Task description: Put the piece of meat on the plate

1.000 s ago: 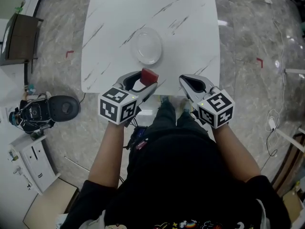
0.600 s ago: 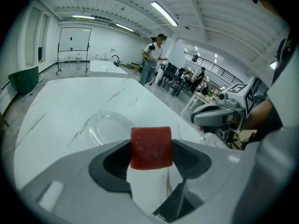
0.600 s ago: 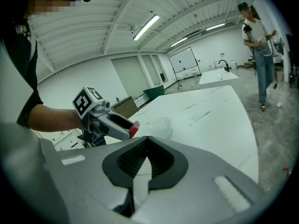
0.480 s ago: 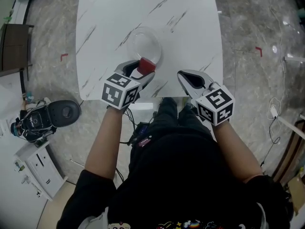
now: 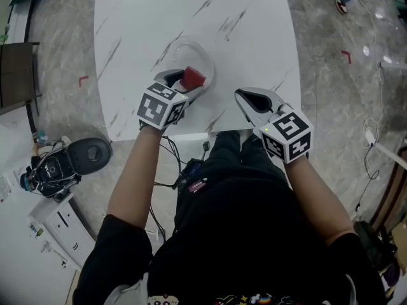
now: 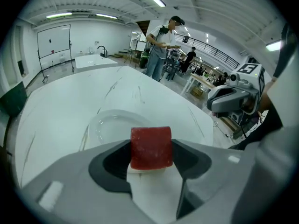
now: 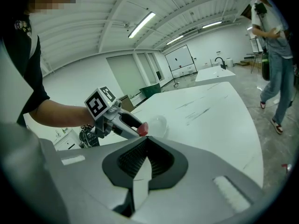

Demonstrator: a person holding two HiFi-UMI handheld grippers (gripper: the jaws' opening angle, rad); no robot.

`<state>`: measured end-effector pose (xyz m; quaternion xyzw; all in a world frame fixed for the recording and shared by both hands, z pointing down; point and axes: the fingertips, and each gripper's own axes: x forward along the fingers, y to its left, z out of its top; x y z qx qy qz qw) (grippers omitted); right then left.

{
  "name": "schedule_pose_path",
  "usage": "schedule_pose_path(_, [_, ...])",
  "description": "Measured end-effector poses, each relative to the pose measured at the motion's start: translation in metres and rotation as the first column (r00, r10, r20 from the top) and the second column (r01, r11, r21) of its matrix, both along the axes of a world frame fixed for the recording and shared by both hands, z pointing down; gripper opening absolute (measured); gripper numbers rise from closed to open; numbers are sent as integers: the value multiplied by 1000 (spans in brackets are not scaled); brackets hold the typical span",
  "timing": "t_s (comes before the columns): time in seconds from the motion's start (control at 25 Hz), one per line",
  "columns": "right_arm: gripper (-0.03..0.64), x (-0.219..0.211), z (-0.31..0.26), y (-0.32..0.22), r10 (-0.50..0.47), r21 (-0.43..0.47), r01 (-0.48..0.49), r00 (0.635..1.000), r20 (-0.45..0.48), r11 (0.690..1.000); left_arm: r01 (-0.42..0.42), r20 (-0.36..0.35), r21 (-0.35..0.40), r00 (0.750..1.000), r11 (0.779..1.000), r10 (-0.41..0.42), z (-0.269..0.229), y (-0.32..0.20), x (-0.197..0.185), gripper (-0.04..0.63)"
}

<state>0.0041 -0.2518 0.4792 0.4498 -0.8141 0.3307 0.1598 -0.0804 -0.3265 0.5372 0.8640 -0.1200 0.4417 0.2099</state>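
The left hand-held gripper (image 5: 189, 81) grips the red piece of meat (image 6: 150, 147) between its jaws, as it did a second ago. Then it hung over the desk's (image 5: 191, 11) near edge, short of the clear plate (image 5: 194, 54); now it has come forward and down, and the meat is over the plate's near rim. Whether the meat touches the glass cannot be told. The right hand-held gripper (image 5: 239, 95), jaws together and empty, has shifted only a little and sits by the near edge, right of the plate.
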Motion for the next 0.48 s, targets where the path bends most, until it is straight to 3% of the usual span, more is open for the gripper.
schedule_pose_path(0.48, [20,15,7,-2,55,-21,-55,998,-1,998,-159,124,21,980,987,155,28,-25,7,379])
